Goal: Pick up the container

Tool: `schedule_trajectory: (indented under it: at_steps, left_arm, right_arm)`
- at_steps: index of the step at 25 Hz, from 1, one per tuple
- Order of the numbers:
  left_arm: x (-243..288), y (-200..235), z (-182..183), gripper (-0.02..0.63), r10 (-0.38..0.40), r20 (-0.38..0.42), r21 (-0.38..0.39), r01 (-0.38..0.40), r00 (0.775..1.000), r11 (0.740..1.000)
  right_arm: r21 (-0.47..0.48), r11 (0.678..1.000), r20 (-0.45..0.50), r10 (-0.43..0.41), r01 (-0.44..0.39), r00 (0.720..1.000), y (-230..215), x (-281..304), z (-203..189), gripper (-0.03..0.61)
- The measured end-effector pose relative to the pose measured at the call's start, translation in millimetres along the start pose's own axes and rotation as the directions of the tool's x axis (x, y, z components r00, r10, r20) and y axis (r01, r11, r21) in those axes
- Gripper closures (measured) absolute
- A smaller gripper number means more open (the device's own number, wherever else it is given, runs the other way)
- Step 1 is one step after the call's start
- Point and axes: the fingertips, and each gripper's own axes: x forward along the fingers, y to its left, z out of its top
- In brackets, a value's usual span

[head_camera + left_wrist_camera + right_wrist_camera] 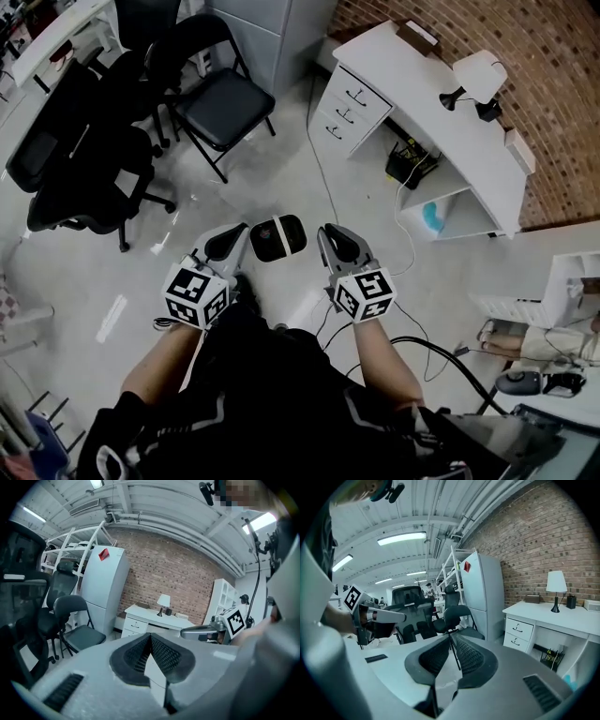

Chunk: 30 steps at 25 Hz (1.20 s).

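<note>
Looking down from my head, I hold my left gripper [228,246] and my right gripper [334,246] out side by side above the floor [281,178], with a gap between them. The container [278,237], black with a pale band across it, shows in that gap, just beyond the tips. It appears to lie on the floor, and neither gripper has it. A folding chair [225,108] and an office chair [84,178] stand further off on the left. A white tabletop [422,75] with a lamp [478,73] runs along the brick wall [544,56] on the right.

In the left gripper view, my left fingers meet at the tips with nothing between them. The right gripper [206,631] shows off to the right, and a white fridge [105,588] stands beyond.

In the right gripper view, my right fingers are pressed together and empty. The left gripper [377,616] shows at the left, in front of dark chairs.
</note>
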Motion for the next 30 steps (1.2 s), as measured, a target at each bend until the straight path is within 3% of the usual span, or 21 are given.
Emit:
schedule_trajectory:
  at_steps: [8,15,19,30]
  left_arm:
    - [42.7,36.2,-42.8,0.605,-0.022,-0.114,-0.022,0.019,0.993,1.000]
    - [83.1,32.8,-87.6,0.604,-0.045,-0.168,-0.050,0.037,0.985,0.998]
    - [109.3,44.9,-121.1,0.604,0.057,-0.210,-0.094,-0.078,0.976,0.992]
    - [143.6,82.2,-243.5,0.604,0.166,-0.333,-0.178,-0.235,0.928,0.956]
  right_arm:
    - [0.016,1.000,-0.097,-0.012,0.014,0.995,-25.3,48.5,-40.8,0.567]
    - [0.033,0.998,-0.172,0.064,-0.059,0.983,-51.9,83.6,-97.2,0.566]
    - [0.088,0.989,-0.253,0.138,-0.120,0.958,-62.3,104.8,-143.9,0.489]
    - [0.127,0.982,-0.439,0.181,-0.138,0.880,-74.6,157.5,-262.8,0.460]
